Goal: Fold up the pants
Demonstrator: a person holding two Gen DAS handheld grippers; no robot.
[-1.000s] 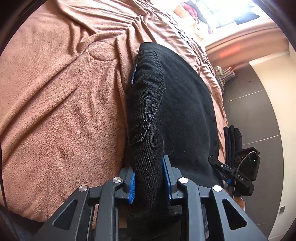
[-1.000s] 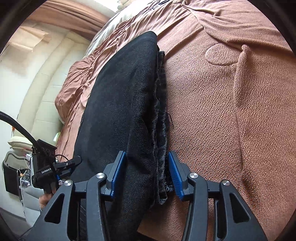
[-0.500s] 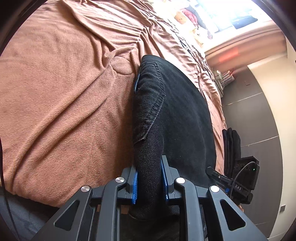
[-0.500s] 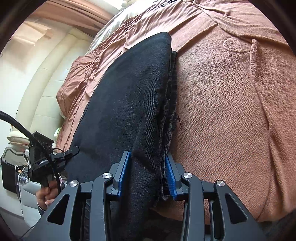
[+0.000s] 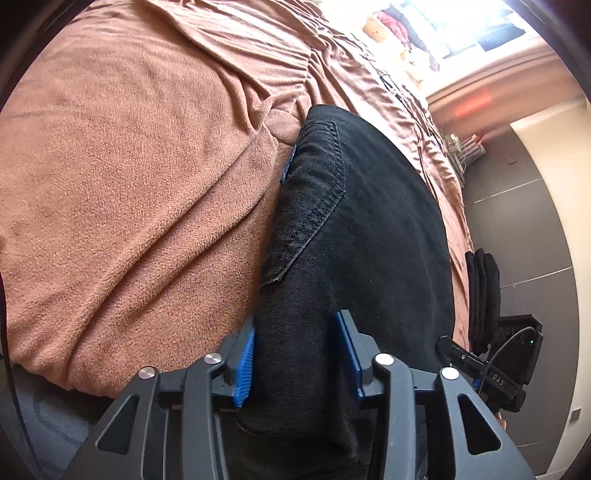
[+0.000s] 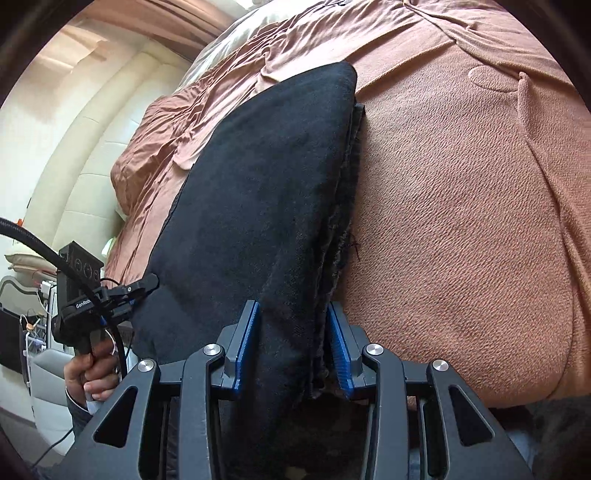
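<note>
The black denim pants [image 5: 354,229] lie folded on a brown blanket [image 5: 140,177], a back pocket seam showing near their left edge. My left gripper [image 5: 299,354] has its blue pads on either side of the near end of the pants, jaws parted and looser than before. In the right wrist view the pants [image 6: 266,206] show stacked frayed edges on the right side. My right gripper [image 6: 291,343] straddles that near end, pads close to the fabric with small gaps. Each gripper appears in the other's view: the right [image 5: 506,365], the left [image 6: 92,299].
The blanket [image 6: 461,229] covers a bed whose near edge sits just under both grippers. A pale padded headboard [image 6: 74,155] stands at the left in the right wrist view. Dark floor tiles [image 5: 528,221] and a bright window [image 5: 461,22] lie beyond the bed.
Both grippers clamped the pants' near end half a second ago and have now opened wider. The pants lie flatter on the blanket and both grippers have drawn back slightly.
</note>
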